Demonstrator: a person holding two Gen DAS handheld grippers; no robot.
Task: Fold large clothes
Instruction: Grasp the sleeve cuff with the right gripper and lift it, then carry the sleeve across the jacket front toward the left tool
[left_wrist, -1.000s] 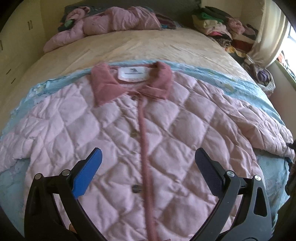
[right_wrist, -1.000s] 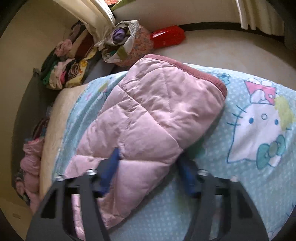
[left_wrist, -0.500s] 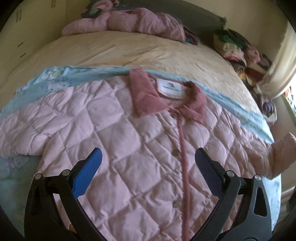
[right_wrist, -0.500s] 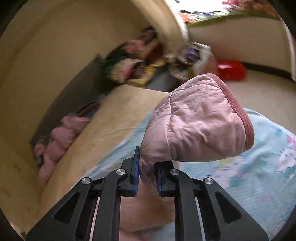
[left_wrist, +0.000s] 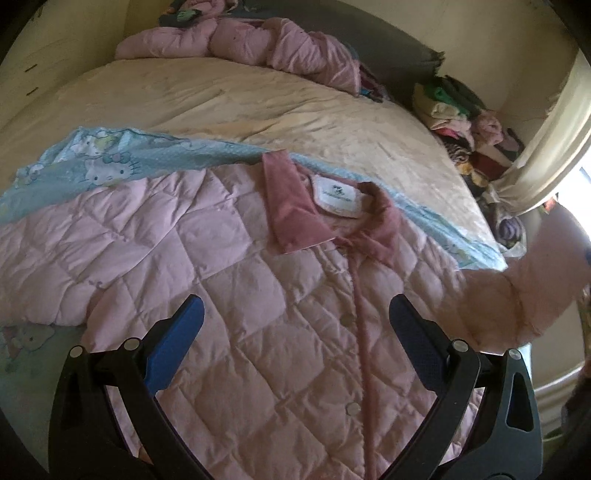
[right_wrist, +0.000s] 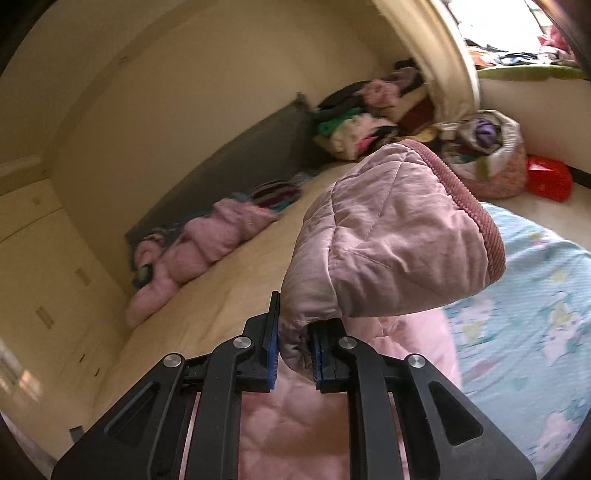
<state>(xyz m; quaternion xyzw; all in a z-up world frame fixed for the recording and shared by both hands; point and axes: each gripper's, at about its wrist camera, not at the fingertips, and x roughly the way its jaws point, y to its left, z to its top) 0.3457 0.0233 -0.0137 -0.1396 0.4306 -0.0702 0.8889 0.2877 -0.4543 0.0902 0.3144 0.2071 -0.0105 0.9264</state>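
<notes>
A pink quilted jacket (left_wrist: 229, 295) lies front up on a light blue cartoon-print sheet (left_wrist: 96, 166), its darker pink collar (left_wrist: 295, 210) toward the far side. My left gripper (left_wrist: 295, 332) hovers open over the jacket's chest with nothing between its blue pads. My right gripper (right_wrist: 293, 343) is shut on the jacket's sleeve (right_wrist: 391, 240), lifted well above the bed, the ribbed cuff hanging forward. In the left wrist view that raised sleeve (left_wrist: 517, 295) shows blurred at the right edge.
The cream bedspread (left_wrist: 258, 96) stretches beyond the jacket. Another pink garment (left_wrist: 258, 44) is bunched at the dark headboard. A pile of clothes (left_wrist: 461, 118) and a curtain (left_wrist: 546, 140) sit at the far right. A full bag (right_wrist: 484, 155) and a red container (right_wrist: 546, 177) stand on the floor.
My right gripper closed on the sleeve end and lifted it off the sheet, rolling as it rose. My left gripper drifted leftward over the jacket, still open.
</notes>
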